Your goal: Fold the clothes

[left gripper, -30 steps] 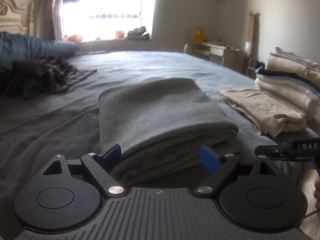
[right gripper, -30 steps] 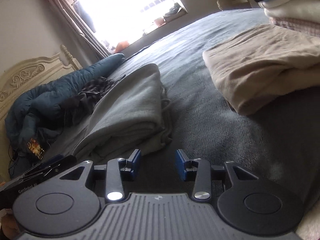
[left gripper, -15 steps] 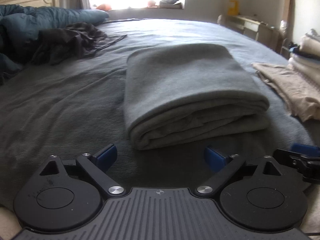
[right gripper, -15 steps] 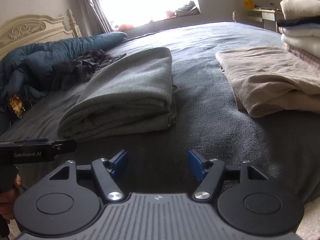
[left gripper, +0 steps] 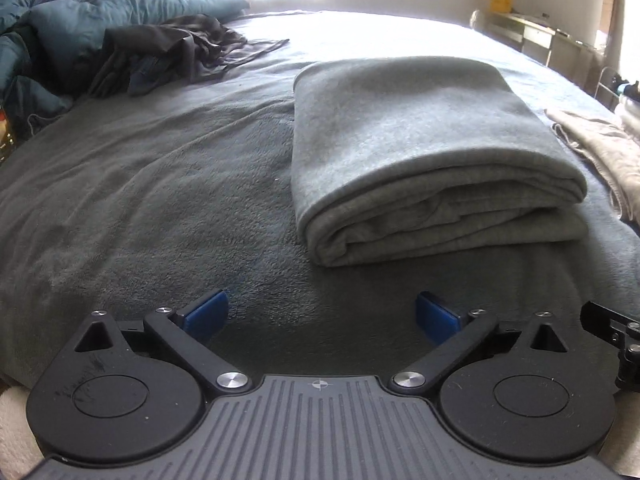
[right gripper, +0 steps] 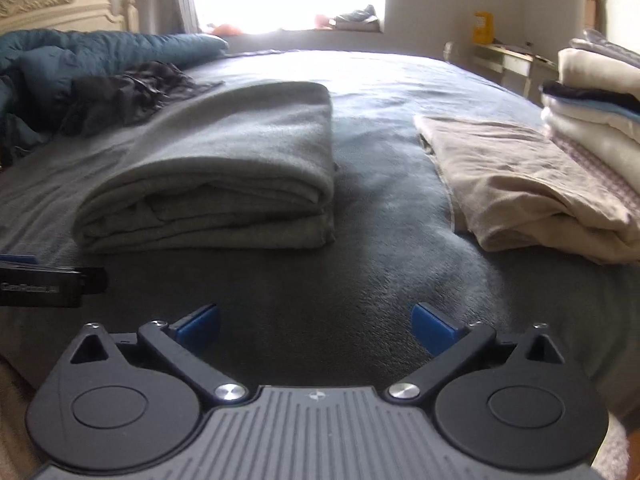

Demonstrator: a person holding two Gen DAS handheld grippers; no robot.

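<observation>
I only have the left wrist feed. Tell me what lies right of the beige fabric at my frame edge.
Observer: A tall stack of folded clothes stands right beside the beige folded garment.
Operator: Report the right gripper; I only see a bit of its black frame.
Observer: The right gripper has its jaws opening, nothing between them, hovering over the bed cover short of the folded grey garment.
Operator: Describe that grey garment's right-hand side.
Observer: It is a neat edge with several layers stacked flush, and dark cover shows between it and the beige garment.
</observation>
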